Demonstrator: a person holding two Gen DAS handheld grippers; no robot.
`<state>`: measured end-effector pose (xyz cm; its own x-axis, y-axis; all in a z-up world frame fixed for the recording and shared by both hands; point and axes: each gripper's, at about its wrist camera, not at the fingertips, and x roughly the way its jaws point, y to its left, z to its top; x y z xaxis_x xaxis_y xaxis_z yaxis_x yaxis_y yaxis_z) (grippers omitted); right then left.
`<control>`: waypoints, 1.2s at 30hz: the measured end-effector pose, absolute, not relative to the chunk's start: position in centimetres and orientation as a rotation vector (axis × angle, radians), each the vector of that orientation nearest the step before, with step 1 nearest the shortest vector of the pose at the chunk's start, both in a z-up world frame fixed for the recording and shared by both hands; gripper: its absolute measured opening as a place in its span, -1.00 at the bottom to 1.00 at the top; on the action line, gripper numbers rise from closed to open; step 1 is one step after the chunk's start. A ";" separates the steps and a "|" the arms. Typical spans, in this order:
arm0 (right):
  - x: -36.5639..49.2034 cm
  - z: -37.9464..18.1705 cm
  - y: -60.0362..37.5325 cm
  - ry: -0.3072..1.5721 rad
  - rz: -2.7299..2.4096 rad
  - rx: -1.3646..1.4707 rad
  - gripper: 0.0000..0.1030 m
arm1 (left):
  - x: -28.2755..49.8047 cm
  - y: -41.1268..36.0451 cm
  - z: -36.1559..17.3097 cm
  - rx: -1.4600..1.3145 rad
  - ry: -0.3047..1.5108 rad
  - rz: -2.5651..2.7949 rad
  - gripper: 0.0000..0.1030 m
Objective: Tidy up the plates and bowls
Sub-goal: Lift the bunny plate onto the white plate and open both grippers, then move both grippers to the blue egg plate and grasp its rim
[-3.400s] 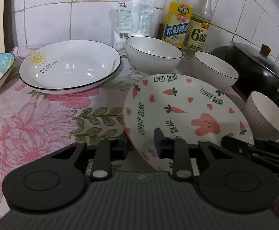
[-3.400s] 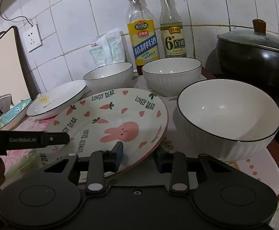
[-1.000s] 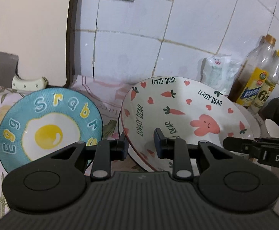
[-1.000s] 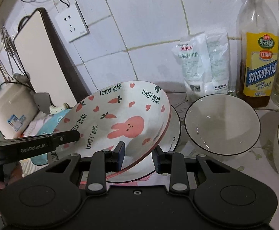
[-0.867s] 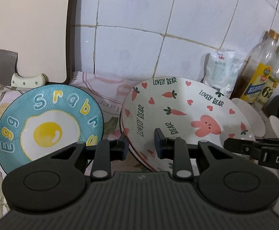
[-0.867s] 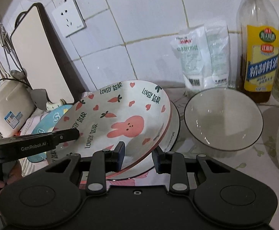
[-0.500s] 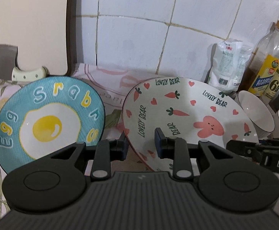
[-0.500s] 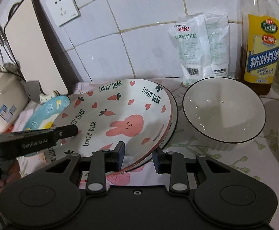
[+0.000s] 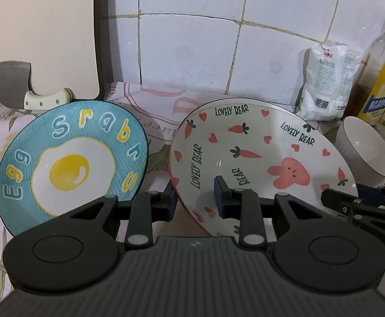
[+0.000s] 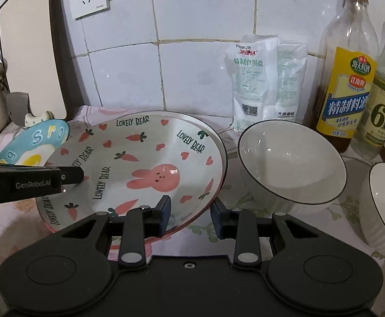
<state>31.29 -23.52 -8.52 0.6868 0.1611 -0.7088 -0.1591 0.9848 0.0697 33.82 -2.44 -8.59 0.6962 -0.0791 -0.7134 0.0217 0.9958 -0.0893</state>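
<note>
**Rabbit plate down on the worktop, both your hand-held grippers at its rim**

Your floral-clothed worktop (image 9: 160, 121) has a cutting board (image 9: 47, 31) leaning on the tiled wall. The rabbit plate (image 9: 258, 153) sits nested in a black-rimmed plate (image 10: 226, 158), with the egg plate (image 9: 70, 163) just beside it on the left. A white bowl (image 10: 292, 161) crowds its right edge, backed by bottles (image 10: 348, 84) and salt bags (image 10: 255, 84). Your left hand-held gripper (image 9: 195, 198) is narrow, pinching the near rim. Your right hand-held gripper (image 10: 189, 211) straddles the rim and its jaws are opening.
</note>
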 end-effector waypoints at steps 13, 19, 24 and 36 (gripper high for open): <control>24.8 -4.2 -23.5 0.658 0.223 -0.008 -0.23 | 27.6 -2.4 -3.9 0.095 0.705 -0.050 -0.03; 20.7 0.1 -23.9 0.631 0.354 0.039 -0.11 | 23.7 -0.8 -0.3 0.028 0.724 -0.136 0.03; 18.6 2.3 -23.1 0.618 0.426 0.063 0.13 | 21.7 0.8 1.9 -0.048 0.776 -0.251 0.07; 16.9 4.0 -18.4 0.602 0.540 0.081 0.56 | 19.2 7.9 3.5 -0.059 0.763 -0.191 0.20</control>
